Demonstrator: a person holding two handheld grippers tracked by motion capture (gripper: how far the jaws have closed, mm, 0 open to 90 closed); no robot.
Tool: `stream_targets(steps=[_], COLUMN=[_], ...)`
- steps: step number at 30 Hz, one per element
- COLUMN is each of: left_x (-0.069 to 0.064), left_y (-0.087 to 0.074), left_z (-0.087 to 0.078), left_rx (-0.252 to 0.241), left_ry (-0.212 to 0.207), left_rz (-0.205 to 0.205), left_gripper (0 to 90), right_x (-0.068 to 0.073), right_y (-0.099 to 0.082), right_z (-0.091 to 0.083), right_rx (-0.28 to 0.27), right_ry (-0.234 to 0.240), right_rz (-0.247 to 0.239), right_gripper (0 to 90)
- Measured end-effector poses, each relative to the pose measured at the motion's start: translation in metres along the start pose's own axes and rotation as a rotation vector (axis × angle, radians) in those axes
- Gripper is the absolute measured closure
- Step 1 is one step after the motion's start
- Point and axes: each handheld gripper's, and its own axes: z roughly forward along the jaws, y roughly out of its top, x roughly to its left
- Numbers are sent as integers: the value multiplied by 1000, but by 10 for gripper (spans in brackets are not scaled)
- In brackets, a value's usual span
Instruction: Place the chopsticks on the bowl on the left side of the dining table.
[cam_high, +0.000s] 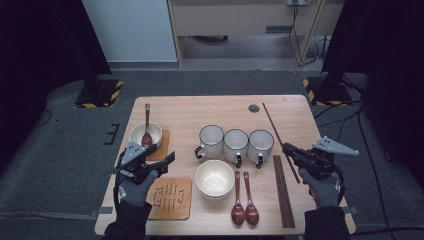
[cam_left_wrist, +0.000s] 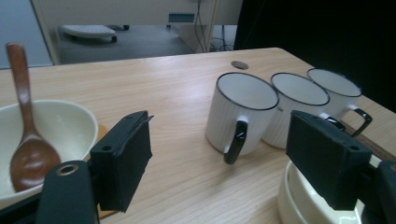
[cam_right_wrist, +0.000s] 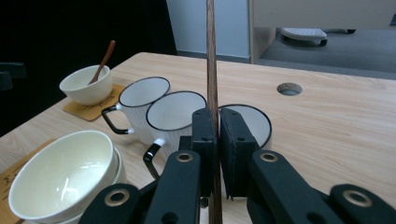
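While the right gripper (cam_high: 291, 150) clamps its fingers on a chopstick (cam_high: 277, 131) slanting toward the frame's upper left, the left gripper (cam_high: 161, 161) hovers open by the stacked bowls (cam_high: 214, 178).

The high view looks forward and down from above the person's side, taking in the whole table (cam_high: 220, 107) from some way off. The left gripper view sits low and close over the tabletop, facing across it toward the three mugs (cam_left_wrist: 287, 109) — its own jaws at the bottom edge. The right gripper view is just as low, facing the same mugs (cam_right_wrist: 175, 112) from the other side. All three views share the mugs (cam_high: 236, 144) and the stacked bowls (cam_high: 214, 179).
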Motion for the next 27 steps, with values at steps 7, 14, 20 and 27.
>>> stream_targets(steps=[7, 14, 20, 27], left_x=[-7, -16, -25, -34], left_y=[17, 32, 40, 46], left_z=[6, 11, 18, 27], left_rx=[-31, -52, -64, -76], left_ry=[-32, -56, -76, -107], left_rz=[1, 10, 20, 6], left_gripper=[212, 218, 225, 236], right_x=[7, 16, 25, 36], right_y=[7, 13, 18, 23], right_z=[8, 18, 26, 36], right_rx=[-18, -29, -42, -47], right_ry=[29, 62, 88, 114], right_rz=[0, -10, -19, -28], right_gripper=[850, 850, 850, 850])
